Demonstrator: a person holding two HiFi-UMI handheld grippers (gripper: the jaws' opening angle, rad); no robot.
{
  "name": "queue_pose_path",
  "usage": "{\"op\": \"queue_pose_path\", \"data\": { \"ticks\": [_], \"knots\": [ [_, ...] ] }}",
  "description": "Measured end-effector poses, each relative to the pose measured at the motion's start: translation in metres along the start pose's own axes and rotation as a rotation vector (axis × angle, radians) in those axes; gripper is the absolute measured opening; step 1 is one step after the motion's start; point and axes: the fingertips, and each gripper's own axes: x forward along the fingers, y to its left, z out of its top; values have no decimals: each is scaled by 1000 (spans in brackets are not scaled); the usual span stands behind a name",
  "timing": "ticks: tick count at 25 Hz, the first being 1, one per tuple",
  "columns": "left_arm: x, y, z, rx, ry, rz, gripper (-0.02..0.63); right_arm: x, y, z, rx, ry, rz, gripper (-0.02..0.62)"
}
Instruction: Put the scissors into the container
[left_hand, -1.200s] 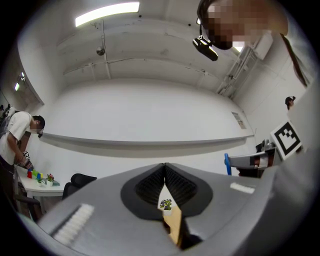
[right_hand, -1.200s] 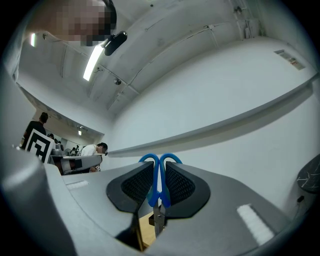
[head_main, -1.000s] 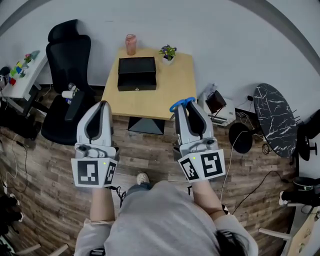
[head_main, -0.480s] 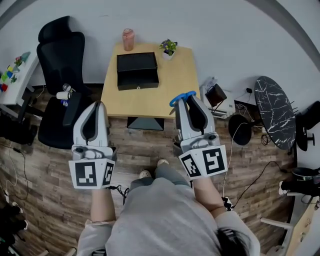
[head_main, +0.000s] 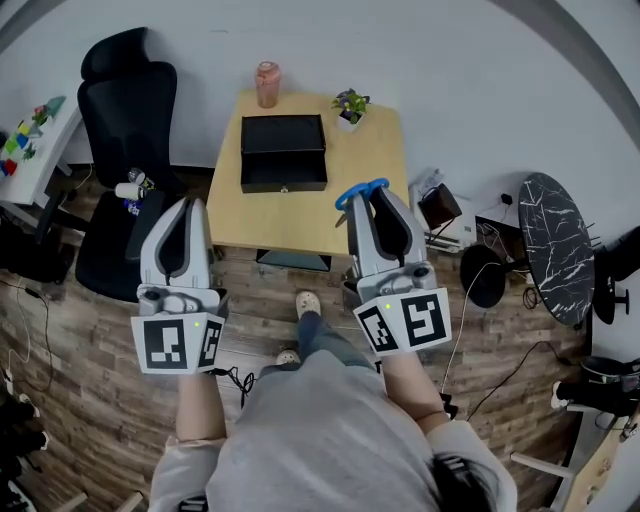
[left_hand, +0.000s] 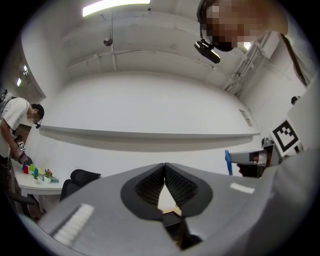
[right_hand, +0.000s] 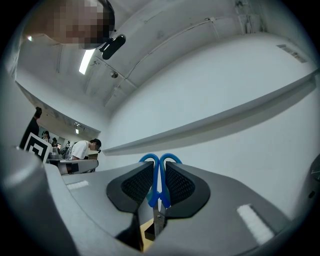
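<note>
The person is standing just short of the tabletop (head_main: 370, 170), holding both grippers out in front. The right gripper (head_main: 364, 203) is pinching the scissors (head_main: 360, 190) just below the blue handle loops, which are poking out past the jaw tips. The left gripper (head_main: 187, 208) is carrying nothing, its jaws pressed together at the tips. The container (head_main: 283, 152), a flat black box with a small catch on its front, is lying toward the far side of the tabletop, well apart from the scissors. To my eye the carry is only beginning. Doing it well means gripping firmly, since scissors held at such a narrow spot could swing, and bringing them low over the box before letting go. I cannot tell whether the box is lying open; if it is shut, the free left gripper would have to lift the lid first. The head view alone is showing the box, the tabletop and the gap left to cross, because both gripper views are aiming up at wall and ceiling. The right gripper view is adding what the head view hides: the pads closing on the blue plastic, and the metal blades running back between the jaws. The left gripper view is showing that nothing sits between its jaws.
</note>
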Motion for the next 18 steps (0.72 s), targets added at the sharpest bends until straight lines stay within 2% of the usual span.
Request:
{"op": "queue_pose_path", "data": {
  "ticks": [9,18],
  "knots": [
    [67,20,-6,28,-19,56,58,74,-34,-14,7,-6,68,74],
    [118,23,-27,52,10,105,58,138,-59,-54,-8,56,192,74]
  ]
}}
